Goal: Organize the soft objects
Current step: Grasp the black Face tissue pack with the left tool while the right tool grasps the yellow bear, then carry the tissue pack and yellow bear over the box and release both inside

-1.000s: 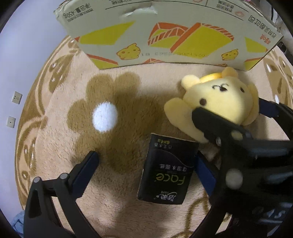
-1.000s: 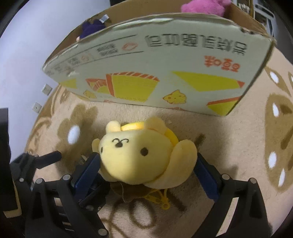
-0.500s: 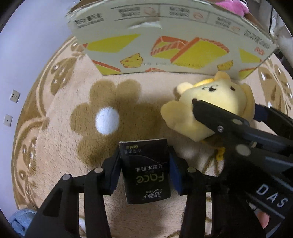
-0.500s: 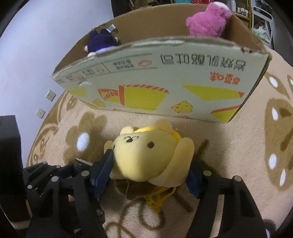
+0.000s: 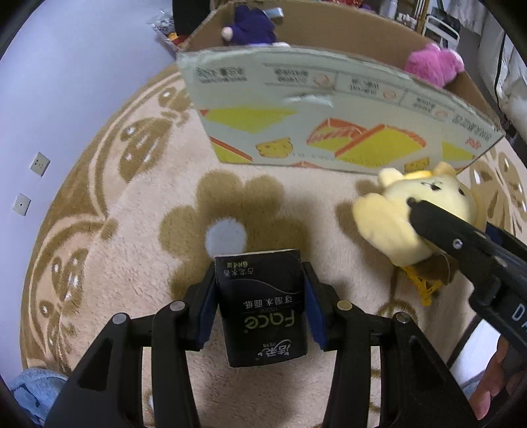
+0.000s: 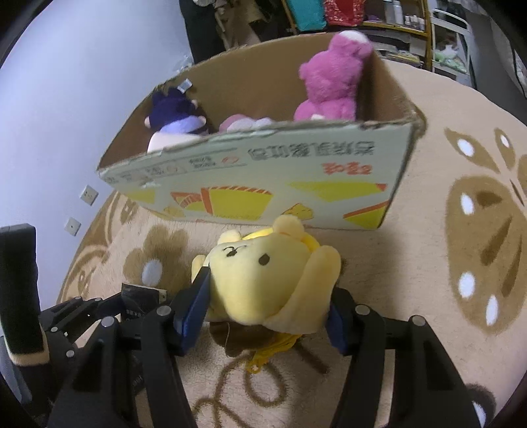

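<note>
A black tissue pack [image 5: 263, 309] is held off the rug with my left gripper [image 5: 260, 286] shut on its sides. My right gripper [image 6: 266, 296] is closing on a yellow bear plush [image 6: 260, 276]; its blue pads press the plush's sides and the toy hangs above the rug. The same plush [image 5: 395, 224] shows at the right of the left wrist view. Just beyond both stands an open cardboard box [image 6: 263, 184] holding a purple plush [image 6: 174, 112], a pink plush [image 6: 332, 79] and a pale pink one between them.
A round beige rug [image 5: 131, 230] with brown flower patterns covers the floor. A lilac wall with sockets [image 5: 39, 163] rises on the left. Shelves and clutter [image 6: 395, 16] stand behind the box. A dark sleeve [image 6: 16, 296] shows at the left edge.
Both grippers closed on their objects, the left on the tissue pack and the right on the yellow plush, and rose with them. The inside of the box has come into view.
</note>
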`<state>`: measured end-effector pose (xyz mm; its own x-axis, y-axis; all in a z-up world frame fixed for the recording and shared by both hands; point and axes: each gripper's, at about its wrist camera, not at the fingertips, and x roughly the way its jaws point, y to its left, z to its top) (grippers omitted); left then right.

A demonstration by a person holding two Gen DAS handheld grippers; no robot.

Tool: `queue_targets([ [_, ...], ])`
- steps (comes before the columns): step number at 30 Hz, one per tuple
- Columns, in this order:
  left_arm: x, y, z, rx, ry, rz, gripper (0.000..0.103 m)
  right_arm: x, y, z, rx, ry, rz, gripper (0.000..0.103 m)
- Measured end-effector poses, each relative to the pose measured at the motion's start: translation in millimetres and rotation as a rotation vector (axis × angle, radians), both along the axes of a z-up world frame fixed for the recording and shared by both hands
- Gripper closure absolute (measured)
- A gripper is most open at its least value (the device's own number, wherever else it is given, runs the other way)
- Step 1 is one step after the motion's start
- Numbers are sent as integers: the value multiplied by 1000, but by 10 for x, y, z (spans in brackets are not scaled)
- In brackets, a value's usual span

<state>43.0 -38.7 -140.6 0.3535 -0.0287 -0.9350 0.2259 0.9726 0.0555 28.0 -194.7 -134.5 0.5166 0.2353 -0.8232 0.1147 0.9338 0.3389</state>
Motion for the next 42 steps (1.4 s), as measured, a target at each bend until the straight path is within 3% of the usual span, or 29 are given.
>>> queue_targets([
  [17, -79, 18, 462, 32, -181, -6, 58, -244, -127, 387, 11, -94, -28, 38],
  [29, -60, -18, 784, 45, -313, -26, 58, -384, -286, 870, 41, -244, -77, 38],
  [42, -94, -52, 1299, 3, -459, -30, 58, -383, -184, 1325, -55, -408, -63, 38],
])
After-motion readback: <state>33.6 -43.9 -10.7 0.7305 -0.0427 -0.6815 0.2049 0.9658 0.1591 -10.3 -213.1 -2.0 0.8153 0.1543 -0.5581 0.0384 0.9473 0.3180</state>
